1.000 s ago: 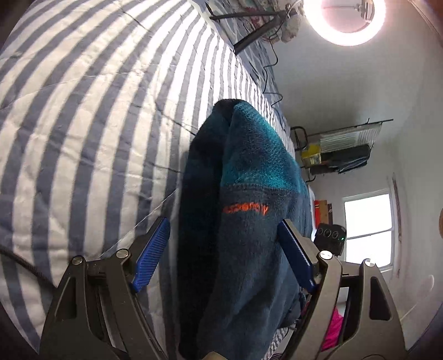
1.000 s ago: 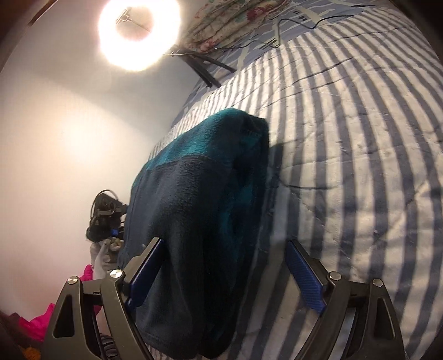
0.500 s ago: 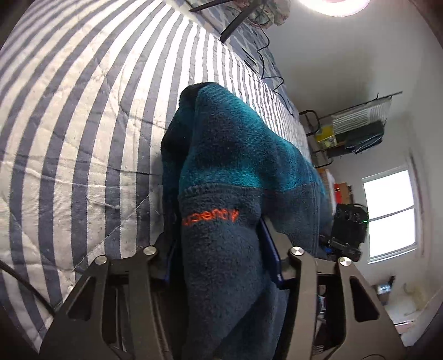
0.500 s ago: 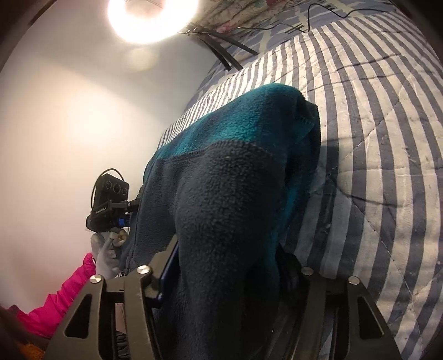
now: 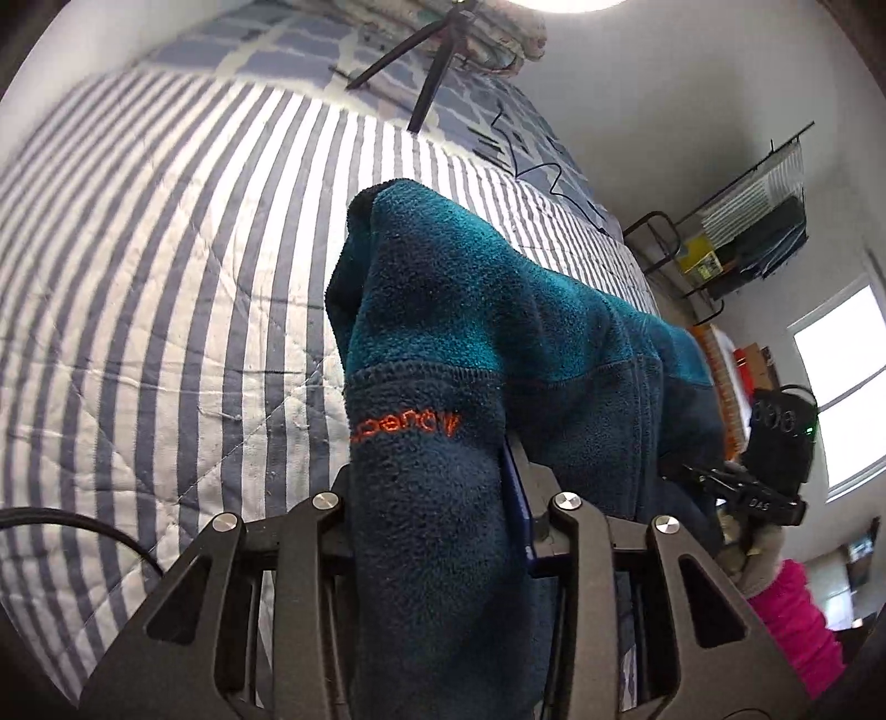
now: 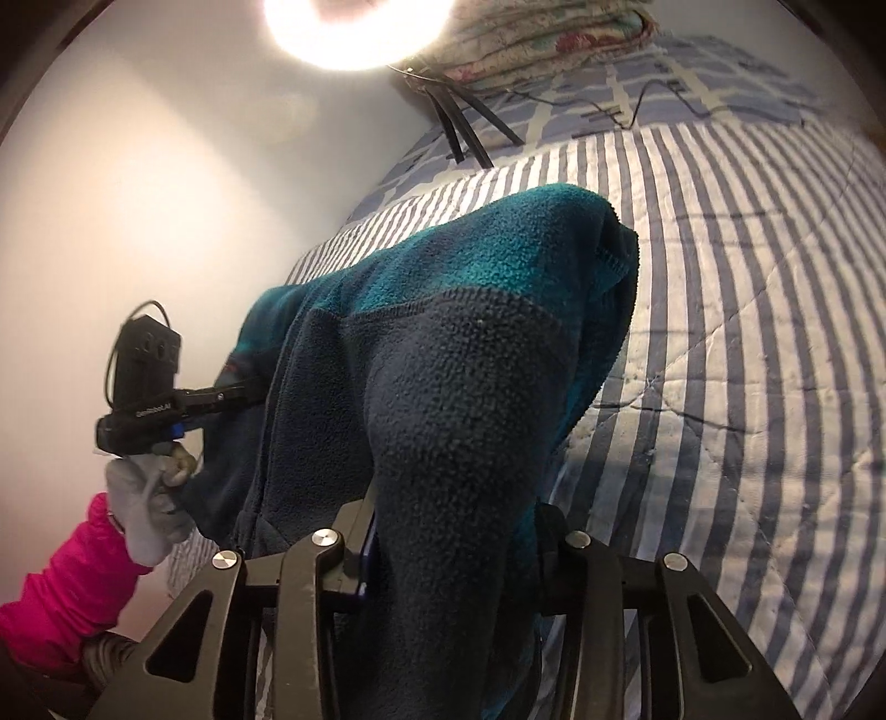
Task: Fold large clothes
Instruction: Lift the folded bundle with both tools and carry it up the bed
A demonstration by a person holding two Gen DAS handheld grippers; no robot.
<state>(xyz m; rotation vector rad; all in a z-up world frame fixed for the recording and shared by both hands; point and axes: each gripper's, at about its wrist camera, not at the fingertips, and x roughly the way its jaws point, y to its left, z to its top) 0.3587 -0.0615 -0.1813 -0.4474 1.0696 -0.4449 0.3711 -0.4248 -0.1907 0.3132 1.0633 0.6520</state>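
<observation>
A folded teal and navy fleece jacket [image 5: 470, 310] with an orange logo lies on the striped bed. My left gripper [image 5: 432, 498] is shut on its near edge, with the fleece bunched between the jaws. My right gripper [image 6: 454, 531] is shut on the other near edge of the same fleece [image 6: 470, 343], which rises lifted off the quilt. The left gripper also shows in the right wrist view [image 6: 221, 396], gripping the fleece. The right gripper shows in the left wrist view [image 5: 698, 476]. The fingertips are hidden by fabric.
The blue-and-white striped quilt [image 5: 166, 277] covers the bed. A ring light [image 6: 354, 27] on a tripod [image 5: 432, 72] and a folded floral blanket [image 6: 554, 39] stand at the far end, with cables [image 5: 542, 171]. A rack [image 5: 742, 232] and window [image 5: 841, 382] are to the right.
Both grippers went from open around the fleece's near edges to shut on them. They have since lifted the fleece edge and tilted up toward the head of the bed.
</observation>
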